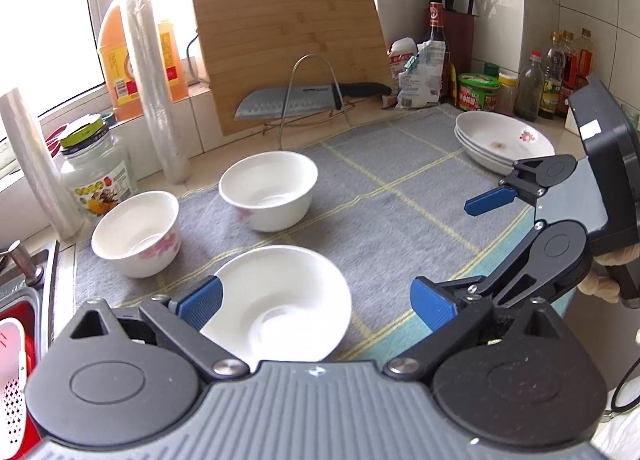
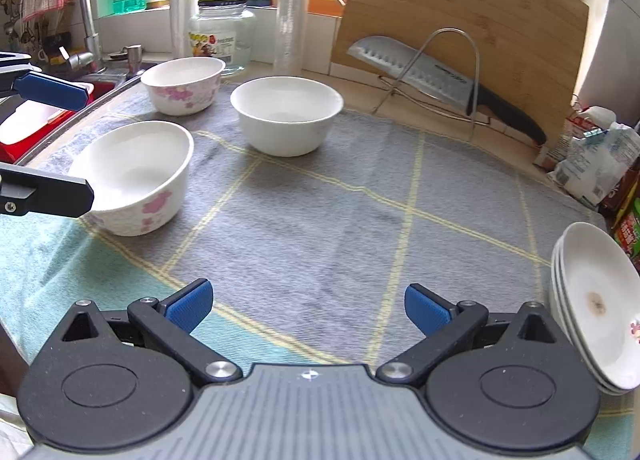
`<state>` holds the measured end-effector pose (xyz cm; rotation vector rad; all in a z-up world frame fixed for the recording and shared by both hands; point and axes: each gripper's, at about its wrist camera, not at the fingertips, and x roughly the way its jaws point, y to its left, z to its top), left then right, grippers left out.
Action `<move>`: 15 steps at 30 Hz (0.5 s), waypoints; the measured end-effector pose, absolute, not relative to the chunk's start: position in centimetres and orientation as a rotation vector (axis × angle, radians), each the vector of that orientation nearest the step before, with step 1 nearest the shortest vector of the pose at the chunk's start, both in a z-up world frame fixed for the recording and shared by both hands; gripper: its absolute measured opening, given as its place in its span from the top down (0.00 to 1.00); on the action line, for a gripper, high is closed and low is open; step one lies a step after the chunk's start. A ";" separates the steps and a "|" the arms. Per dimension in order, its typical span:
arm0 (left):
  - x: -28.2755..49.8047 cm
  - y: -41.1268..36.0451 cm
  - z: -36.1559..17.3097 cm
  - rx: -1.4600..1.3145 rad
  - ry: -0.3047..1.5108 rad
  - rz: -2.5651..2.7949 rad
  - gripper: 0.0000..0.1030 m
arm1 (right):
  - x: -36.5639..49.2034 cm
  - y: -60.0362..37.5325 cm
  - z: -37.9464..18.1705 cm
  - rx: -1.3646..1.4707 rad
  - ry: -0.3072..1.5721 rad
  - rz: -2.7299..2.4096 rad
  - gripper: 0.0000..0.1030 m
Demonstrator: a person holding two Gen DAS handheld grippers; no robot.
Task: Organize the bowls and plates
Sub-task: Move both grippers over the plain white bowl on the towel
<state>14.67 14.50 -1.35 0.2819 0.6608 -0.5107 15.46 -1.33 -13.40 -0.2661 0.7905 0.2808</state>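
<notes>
Three white bowls stand on a grey checked mat (image 1: pixel 400 195). The nearest bowl (image 1: pixel 280 300) sits just ahead of my open left gripper (image 1: pixel 316 306), whose left pad is at its rim. A floral bowl (image 1: pixel 136 232) is at the left and a plain bowl (image 1: pixel 268 187) behind. A stack of white plates (image 1: pixel 500 143) lies at the right, by my open right gripper (image 1: pixel 464 248). In the right wrist view, that gripper (image 2: pixel 308 308) is open over bare mat (image 2: pixel 320 219), with the bowls (image 2: pixel 136 175) (image 2: pixel 184 83) (image 2: pixel 286 113) ahead and the plates (image 2: pixel 600 304) at right.
A bamboo cutting board (image 1: pixel 288 47) leans at the back with a kitchen knife (image 1: pixel 304 99) on a wire rack. Jars, bottles, a knife block (image 1: pixel 458 31) and plastic cup stacks (image 1: pixel 156 91) line the counter's back. A sink (image 2: pixel 52 107) with faucet lies left.
</notes>
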 end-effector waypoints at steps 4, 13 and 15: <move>15.0 17.7 -2.9 0.301 0.702 -0.524 0.03 | 15.7 1.4 -14.1 -0.280 0.816 0.339 0.00; 17.1 20.6 -6.7 0.291 0.782 -0.541 0.03 | 17.5 4.9 -15.5 -0.321 0.844 0.460 0.00; 17.5 20.6 -7.2 0.322 0.784 -0.571 0.03 | 17.9 5.3 -15.8 -0.322 0.851 0.482 0.00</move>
